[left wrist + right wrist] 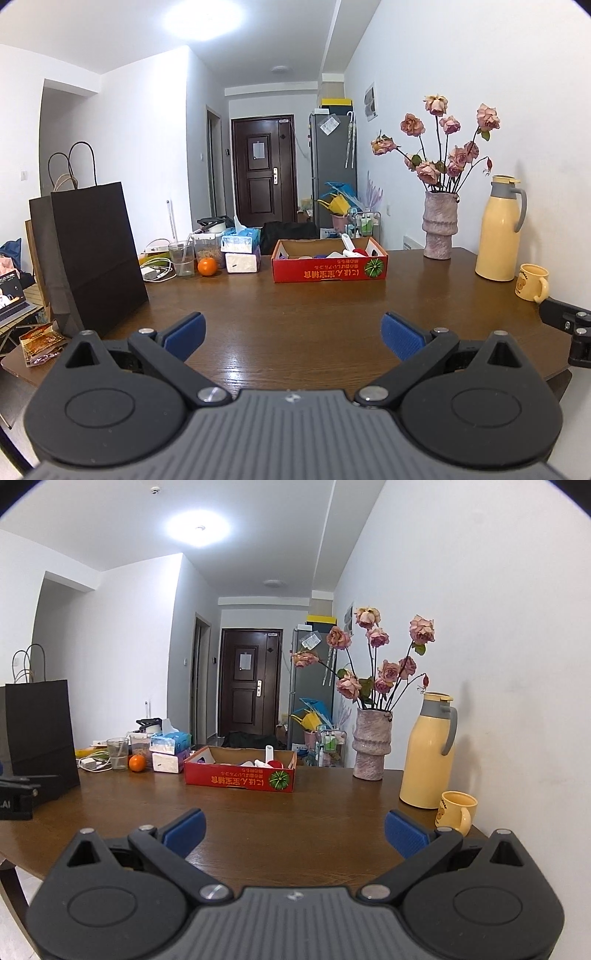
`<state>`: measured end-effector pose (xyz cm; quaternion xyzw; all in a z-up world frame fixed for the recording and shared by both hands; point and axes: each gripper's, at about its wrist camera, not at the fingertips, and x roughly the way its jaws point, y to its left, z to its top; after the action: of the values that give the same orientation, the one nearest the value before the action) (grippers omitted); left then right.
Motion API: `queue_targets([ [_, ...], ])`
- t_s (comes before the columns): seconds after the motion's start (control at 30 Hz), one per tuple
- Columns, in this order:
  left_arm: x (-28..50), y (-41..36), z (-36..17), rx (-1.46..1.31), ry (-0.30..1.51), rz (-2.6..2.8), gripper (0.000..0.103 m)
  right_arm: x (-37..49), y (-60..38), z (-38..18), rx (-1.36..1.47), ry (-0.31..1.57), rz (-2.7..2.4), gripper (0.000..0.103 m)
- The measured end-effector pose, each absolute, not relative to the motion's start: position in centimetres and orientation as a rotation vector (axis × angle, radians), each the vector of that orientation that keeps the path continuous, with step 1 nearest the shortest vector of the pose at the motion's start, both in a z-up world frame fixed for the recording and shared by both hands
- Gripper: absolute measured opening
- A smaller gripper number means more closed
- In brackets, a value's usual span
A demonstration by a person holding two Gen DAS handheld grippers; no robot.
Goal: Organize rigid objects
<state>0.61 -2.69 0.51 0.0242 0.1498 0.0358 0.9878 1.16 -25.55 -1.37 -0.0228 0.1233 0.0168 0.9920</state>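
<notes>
Both claws, the left gripper (293, 334) and the right gripper (294, 830), are spread wide and hold nothing above the near edge of the table (295, 306). The task looks nearly finished or paused: several small things (hard to identify) lie in the red box (330, 265) at the far edge. Only the mug (456, 809) and the flask (428, 751) at the right edge may still need a place.

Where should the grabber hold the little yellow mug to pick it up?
Probably around the yellow mug's round body, coming in from the table's open front. It stands upright, its handle sticks out to the right, and the tall yellow jug sits close on its left, so the right gripper's open jaws fit best front-on.
</notes>
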Motion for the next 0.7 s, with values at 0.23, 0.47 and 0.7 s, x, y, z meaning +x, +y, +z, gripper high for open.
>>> queue_targets([
  [0.23, 0.90, -2.19, 0.15, 0.040, 0.314, 0.079, 0.103, 1.56, -25.20, -1.78, -0.051, 0.265, 0.034, 0.103],
  [0.47, 1.02, -1.94, -0.06, 0.037, 0.317, 0.085, 0.103, 1.72, -25.07, -1.91, -0.055, 0.268, 0.036, 0.103],
  [0.7, 0.95, -2.04, -0.26, 0.040, 0.319, 0.086, 0.103, 1.88, -25.12, -1.90, -0.059, 0.271, 0.036, 0.103],
])
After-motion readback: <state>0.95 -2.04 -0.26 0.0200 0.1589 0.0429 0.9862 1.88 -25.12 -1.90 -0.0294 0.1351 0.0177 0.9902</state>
